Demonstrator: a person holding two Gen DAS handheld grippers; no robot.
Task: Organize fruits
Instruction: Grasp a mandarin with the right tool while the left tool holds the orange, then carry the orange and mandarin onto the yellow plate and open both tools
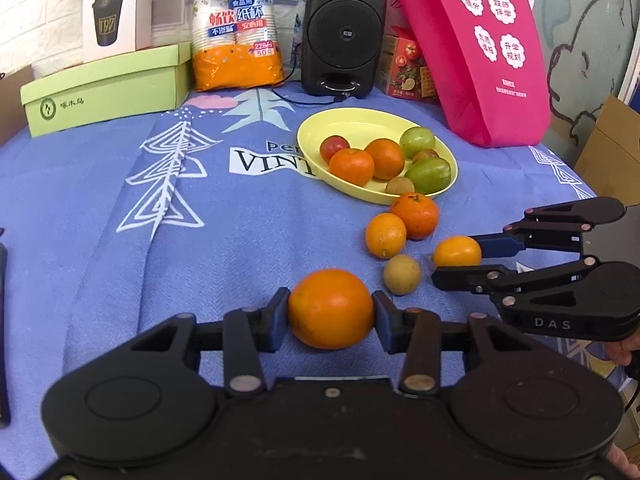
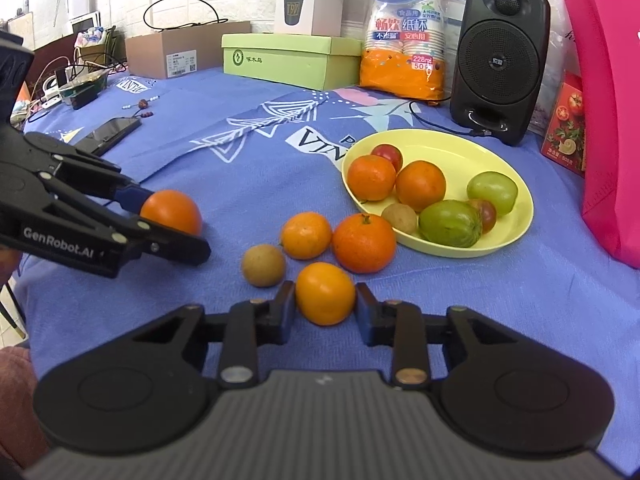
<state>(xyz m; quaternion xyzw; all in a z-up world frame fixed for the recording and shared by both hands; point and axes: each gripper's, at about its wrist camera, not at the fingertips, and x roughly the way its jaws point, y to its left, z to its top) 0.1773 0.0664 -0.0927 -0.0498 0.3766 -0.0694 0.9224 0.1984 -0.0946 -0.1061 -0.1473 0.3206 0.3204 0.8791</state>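
Fruits, loose lot on a blue printed cloth (image 1: 100, 208), part already gathered in a yellow plate (image 1: 360, 120) at the far centre of the table. Large orange (image 1: 330, 307): sits between the two blue pads of the left gripper (image 1: 330, 312), both pads against its sides, so the left gripper is pinching it; whether it is lifted off the cloth cannot be told. Small orange (image 2: 325, 293): sits between the fingers of the right gripper (image 2: 325, 300), pads touching or very nearly touching its flanks, read as a light pinch. Remaining loose items, lying between the grippers and the plate: a tan round fruit (image 2: 263, 265), a second small orange (image 2: 306, 235), and a deep-orange mandarin (image 2: 364, 242) just beside the plate's near rim. Plate contents: two mandarins, two green fruits, small red ones, one tan fruit; the far part of the plate is bare. Governing relation: the plate lies ahead of both grippers and somewhat to the right, beyond the loose cluster; the right gripper is the nearer of the two. Judged next need: carry each held fruit forward over the loose cluster and over the near rim, right side having the shorter path. Background: speaker (image 1: 343, 28), green box (image 1: 104, 88), pink bag (image 1: 480, 48).
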